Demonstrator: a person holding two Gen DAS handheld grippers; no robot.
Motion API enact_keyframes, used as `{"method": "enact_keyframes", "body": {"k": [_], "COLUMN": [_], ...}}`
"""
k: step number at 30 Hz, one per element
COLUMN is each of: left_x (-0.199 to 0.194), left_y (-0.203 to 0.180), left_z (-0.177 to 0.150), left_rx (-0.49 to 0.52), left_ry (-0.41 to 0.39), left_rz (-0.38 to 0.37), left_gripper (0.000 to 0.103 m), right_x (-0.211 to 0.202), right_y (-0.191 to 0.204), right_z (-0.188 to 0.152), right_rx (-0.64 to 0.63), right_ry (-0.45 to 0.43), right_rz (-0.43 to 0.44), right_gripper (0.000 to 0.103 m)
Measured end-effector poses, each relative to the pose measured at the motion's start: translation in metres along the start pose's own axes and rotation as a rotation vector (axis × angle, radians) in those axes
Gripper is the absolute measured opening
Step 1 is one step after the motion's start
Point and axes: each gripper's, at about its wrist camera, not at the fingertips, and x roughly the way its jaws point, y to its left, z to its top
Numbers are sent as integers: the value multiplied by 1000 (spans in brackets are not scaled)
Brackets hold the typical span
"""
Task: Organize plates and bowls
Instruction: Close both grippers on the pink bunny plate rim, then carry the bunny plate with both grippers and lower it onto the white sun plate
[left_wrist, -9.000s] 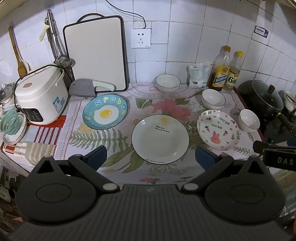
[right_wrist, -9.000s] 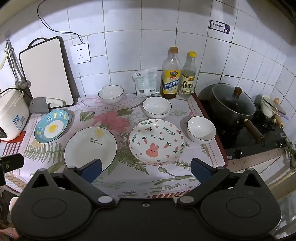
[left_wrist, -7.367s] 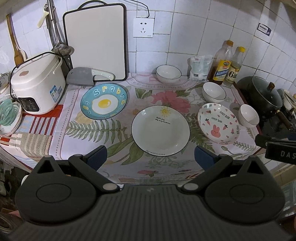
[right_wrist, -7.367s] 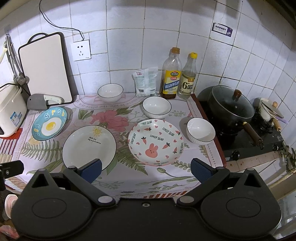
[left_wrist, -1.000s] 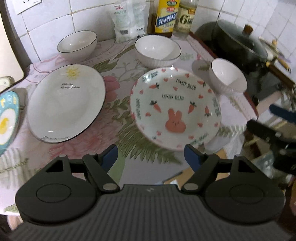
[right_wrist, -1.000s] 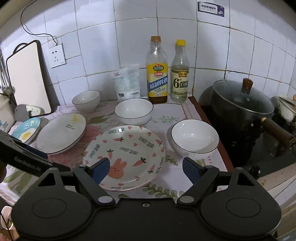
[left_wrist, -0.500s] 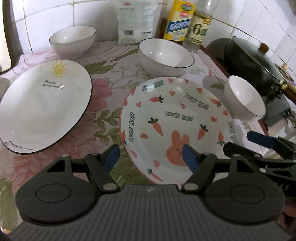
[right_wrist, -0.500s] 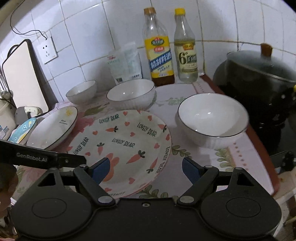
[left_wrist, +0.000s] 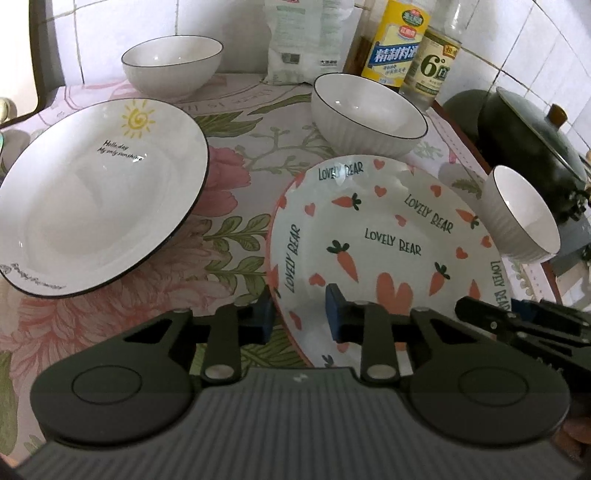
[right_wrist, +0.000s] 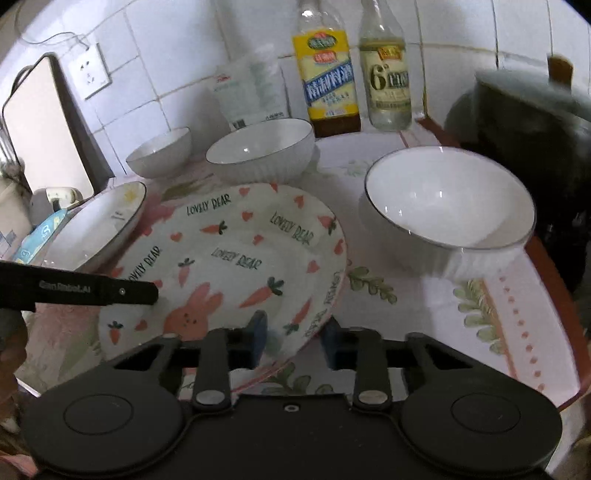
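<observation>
Grippers flank the near edge of the bunny plate (left_wrist: 388, 236), the landmark for everything here. The left gripper (left_wrist: 298, 314) straddles that plate's near-left rim, one blue pad outside the rim and the other over the plate's inner face; its jaws are narrow and closing, with the rim between them, though whether the pads already press on it cannot be told. The right gripper (right_wrist: 292, 338) straddles the near-right rim in the same way, jaws narrow and closing around the edge, contact again unclear. The plate, white with carrots, hearts, a pink rabbit and the words LOVELY BEAR, sits on the floral tablecloth (left_wrist: 236, 184). Just left of it lies the sun plate (left_wrist: 99, 206), a larger white dish with a dark rim and a yellow sun, its edge near but apart from the bunny plate. Just right of the bunny plate stands a small ribbed bowl (right_wrist: 448, 206), close to its rim. Behind the bunny plate is a wider ribbed bowl (left_wrist: 367, 114), and farther back to the left a third bowl (left_wrist: 171, 66) near the wall. Beyond these, against the white tiles, stand a white packet (left_wrist: 306, 40), an oil bottle (right_wrist: 327, 81) and a vinegar bottle (right_wrist: 388, 81). Far right of the bunny plate sits a dark lidded pot (left_wrist: 532, 140).
</observation>
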Motion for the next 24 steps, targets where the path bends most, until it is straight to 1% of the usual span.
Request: {"method": "enact_keyframes", "body": {"k": [6, 10, 16, 19, 24], "left_x": [0, 1, 1, 0, -10], "left_y": [-3, -10, -5, -3, 3], "left_z": [0, 2, 4, 7, 7], "left_rx": [-14, 49, 30, 26, 24], "left_ry": [4, 16, 27, 35, 37], "left_rz": [17, 44, 32, 40, 50], "left_gripper": [27, 28, 28, 28, 28], "right_x": [2, 3, 4, 1, -8], "right_y": [-7, -8, -2, 0, 9], "right_z": [0, 0, 7, 8, 4], "right_rx": [35, 32, 3, 5, 27], "right_ry": [2, -2, 44, 74, 75], "right_rz": [34, 45, 27, 47, 65], "right_gripper": [31, 31, 32, 32, 32]}}
